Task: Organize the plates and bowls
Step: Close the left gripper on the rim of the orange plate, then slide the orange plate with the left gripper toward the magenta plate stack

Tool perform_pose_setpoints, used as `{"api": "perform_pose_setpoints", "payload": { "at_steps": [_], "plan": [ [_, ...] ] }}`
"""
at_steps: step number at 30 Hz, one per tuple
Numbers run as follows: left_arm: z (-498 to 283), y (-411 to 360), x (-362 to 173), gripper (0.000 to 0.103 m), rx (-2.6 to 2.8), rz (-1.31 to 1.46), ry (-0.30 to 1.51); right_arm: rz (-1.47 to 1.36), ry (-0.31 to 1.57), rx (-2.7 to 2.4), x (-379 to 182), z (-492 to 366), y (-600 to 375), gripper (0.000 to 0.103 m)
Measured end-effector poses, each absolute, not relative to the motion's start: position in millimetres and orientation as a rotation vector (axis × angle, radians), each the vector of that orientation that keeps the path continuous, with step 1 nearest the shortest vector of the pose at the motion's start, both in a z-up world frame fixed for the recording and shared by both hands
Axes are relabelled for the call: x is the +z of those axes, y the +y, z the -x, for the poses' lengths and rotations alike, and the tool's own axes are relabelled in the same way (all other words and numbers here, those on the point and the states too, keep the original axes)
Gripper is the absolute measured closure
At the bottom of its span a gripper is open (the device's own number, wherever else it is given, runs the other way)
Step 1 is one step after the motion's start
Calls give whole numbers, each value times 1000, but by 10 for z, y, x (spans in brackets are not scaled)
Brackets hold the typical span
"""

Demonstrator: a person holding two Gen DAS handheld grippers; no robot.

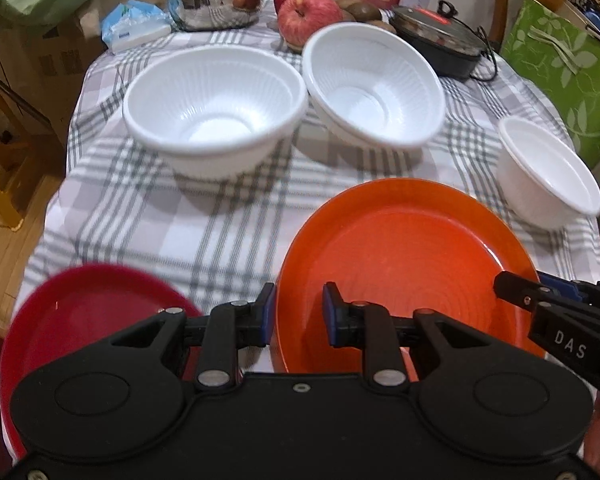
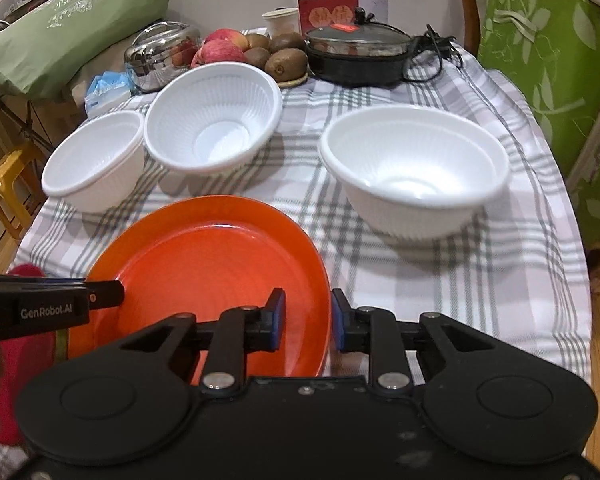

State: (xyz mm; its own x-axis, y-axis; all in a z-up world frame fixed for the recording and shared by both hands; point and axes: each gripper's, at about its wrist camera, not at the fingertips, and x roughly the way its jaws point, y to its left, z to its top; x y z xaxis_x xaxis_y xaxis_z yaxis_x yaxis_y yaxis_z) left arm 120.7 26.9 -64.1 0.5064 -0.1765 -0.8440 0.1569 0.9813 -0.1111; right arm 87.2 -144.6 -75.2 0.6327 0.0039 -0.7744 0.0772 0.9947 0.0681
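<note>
Left wrist view. We see the left gripper (image 1: 299,312) astride the near-left rim of the orange plate (image 1: 404,256): one pad outside the rim, one over the plate's well. The jaws stand narrow, and the rim appears pinched between them, though the fisheye leaves the actual pad contact unclear. A red plate (image 1: 80,312) sits just beside, lower left, partly under the gripper body. Beyond, on the checked tabletop (image 1: 204,232), three white bowls: a large one (image 1: 216,108), a second tilted one (image 1: 374,84) and a smaller one (image 1: 548,172) at right. The right gripper (image 1: 500,286) enters from the right edge onto the plate's far rim.

Right wrist view. The right gripper (image 2: 308,316) brackets the plate's right rim (image 2: 324,300), jaws nearly closed with the rim between the pads; we read it as gripped. The plate's near edge looks raised off the cloth (a judgement from its tilt).

Step in hand: a two-handed carry of the orange plate, most likely toward the red plate for stacking. Bowls not yet nested.

Next move calls for both hands travelling together, keeping the plate level, then lowering it centred on the red one before releasing.
</note>
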Motion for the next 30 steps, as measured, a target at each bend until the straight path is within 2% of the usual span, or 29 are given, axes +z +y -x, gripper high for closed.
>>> {"api": "perform_pose_setpoints", "payload": {
  "at_steps": [12, 30],
  "plan": [
    [-843, 137, -659, 71, -253, -33, 1019, -108, 906, -65, -838, -401, -1580, 76],
    [-796, 170, -664, 71, -234, 23, 1050, -135, 896, -71, -838, -346, -1588, 76]
  ]
}}
